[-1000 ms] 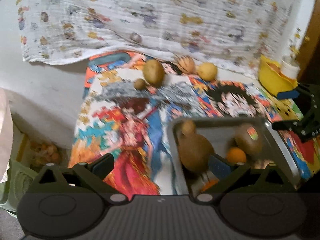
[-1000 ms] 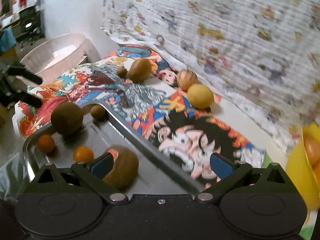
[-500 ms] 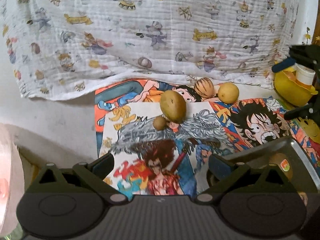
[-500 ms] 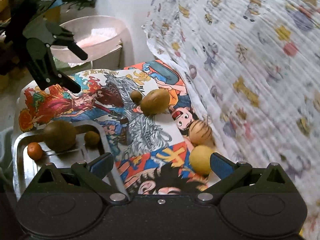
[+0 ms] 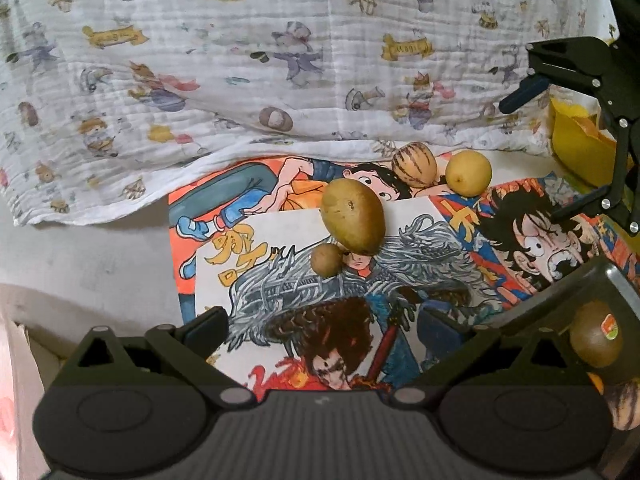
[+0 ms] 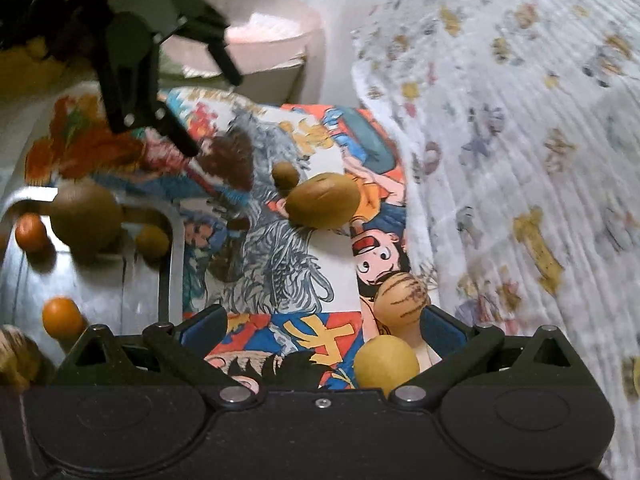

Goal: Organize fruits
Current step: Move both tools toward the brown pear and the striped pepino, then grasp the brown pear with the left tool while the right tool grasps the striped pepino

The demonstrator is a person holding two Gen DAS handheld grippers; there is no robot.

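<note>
On the cartoon mat lie a large green-brown mango [image 5: 353, 216] [image 6: 322, 205], a small brown fruit [image 5: 325, 260] [image 6: 285, 175], a striped round fruit [image 5: 413, 164] [image 6: 401, 304] and a yellow round fruit [image 5: 468, 173] [image 6: 386, 362]. A metal tray [image 6: 100, 280] [image 5: 616, 284] holds a big brown fruit [image 6: 86, 218], a stickered kiwi [image 5: 596, 338] and small oranges [image 6: 62, 316]. My left gripper [image 5: 322, 328] [image 6: 208, 108] is open and empty, short of the mango. My right gripper [image 6: 322, 322] [image 5: 540, 152] is open and empty, with the yellow fruit low between its fingers.
A printed white blanket [image 5: 280, 60] hangs behind the mat. A yellow container [image 5: 580, 152] stands at the far right. A pale pink basin [image 6: 264, 40] sits beyond the mat's far end. The mat [image 5: 280, 236] lies on a white surface.
Both grippers have moved away from the tray toward the loose fruits by the blanket. The tray has slid to the edge of both views. Both stay open.
</note>
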